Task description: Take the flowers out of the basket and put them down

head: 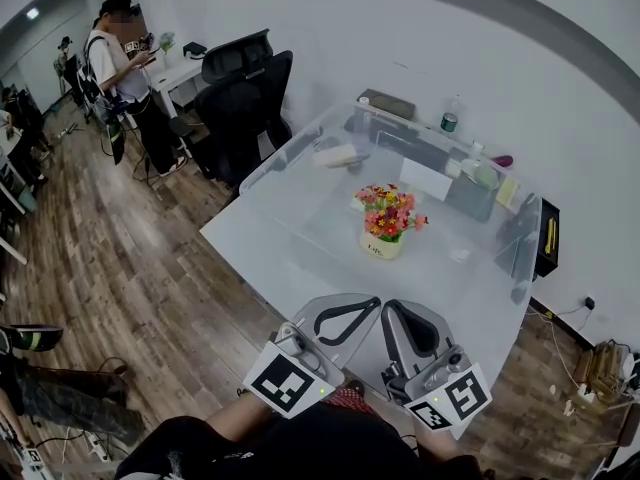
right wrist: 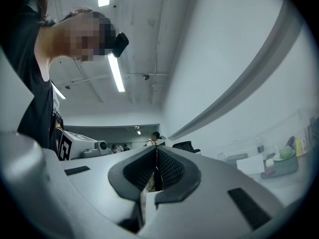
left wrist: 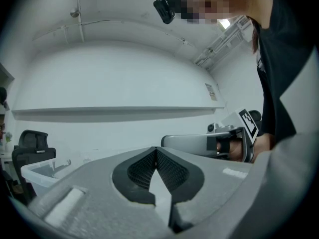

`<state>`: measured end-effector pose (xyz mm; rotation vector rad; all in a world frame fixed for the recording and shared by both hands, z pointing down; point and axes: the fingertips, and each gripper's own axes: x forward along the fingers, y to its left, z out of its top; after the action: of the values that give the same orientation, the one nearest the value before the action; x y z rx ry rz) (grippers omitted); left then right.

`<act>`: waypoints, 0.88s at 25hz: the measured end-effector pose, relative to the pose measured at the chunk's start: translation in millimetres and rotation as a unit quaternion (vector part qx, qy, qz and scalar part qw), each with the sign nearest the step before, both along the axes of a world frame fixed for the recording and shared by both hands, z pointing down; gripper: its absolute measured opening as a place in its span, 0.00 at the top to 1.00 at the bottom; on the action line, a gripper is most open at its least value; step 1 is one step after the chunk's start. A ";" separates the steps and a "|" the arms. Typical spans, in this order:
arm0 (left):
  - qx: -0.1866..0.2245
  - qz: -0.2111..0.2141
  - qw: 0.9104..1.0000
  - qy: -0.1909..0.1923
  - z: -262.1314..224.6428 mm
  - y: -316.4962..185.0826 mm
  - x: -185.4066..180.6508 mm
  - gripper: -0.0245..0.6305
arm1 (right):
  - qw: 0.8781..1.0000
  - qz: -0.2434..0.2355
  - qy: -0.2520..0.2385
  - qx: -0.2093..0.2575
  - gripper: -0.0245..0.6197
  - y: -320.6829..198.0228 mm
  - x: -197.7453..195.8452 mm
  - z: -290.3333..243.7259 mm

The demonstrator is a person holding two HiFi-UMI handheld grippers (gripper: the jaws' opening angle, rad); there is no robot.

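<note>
Left gripper (head: pixel 360 310) and right gripper (head: pixel 398 318) — both pinched closed on nothing — hover by the table's (head: pixel 300 238) near edge, flowers (head: pixel 390 211) standing in the basket (head: pixel 381 247) mid-table

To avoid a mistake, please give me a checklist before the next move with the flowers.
1. Flowers in the basket, upright: ok.
2. Left gripper open for a grasp: not ok, shut and empty.
3. Right gripper open: not ok, shut and empty.
4. Grippers at the flowers: not ok, both well short.
5. Bare table beside the basket: ok.
6. Flowers loose in the basket: cannot tell.
</note>
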<state>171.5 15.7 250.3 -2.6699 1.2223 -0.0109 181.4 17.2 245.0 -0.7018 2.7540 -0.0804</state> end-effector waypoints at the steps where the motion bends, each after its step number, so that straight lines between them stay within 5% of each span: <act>1: 0.001 0.000 1.000 0.003 -2.3 -0.9 0.0 0.98 | 1.000 -0.004 -0.003 0.002 0.94 -0.7 -0.5 -3.6; 22: 0.070 0.019 0.997 -0.014 -66.8 -38.0 19.4 0.98 | 0.996 -0.035 -0.021 0.076 0.94 -42.3 10.4 -80.0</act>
<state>190.9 -22.4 183.5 -2.5621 1.1206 0.0404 191.8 -25.2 164.9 -0.5567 2.7104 0.0975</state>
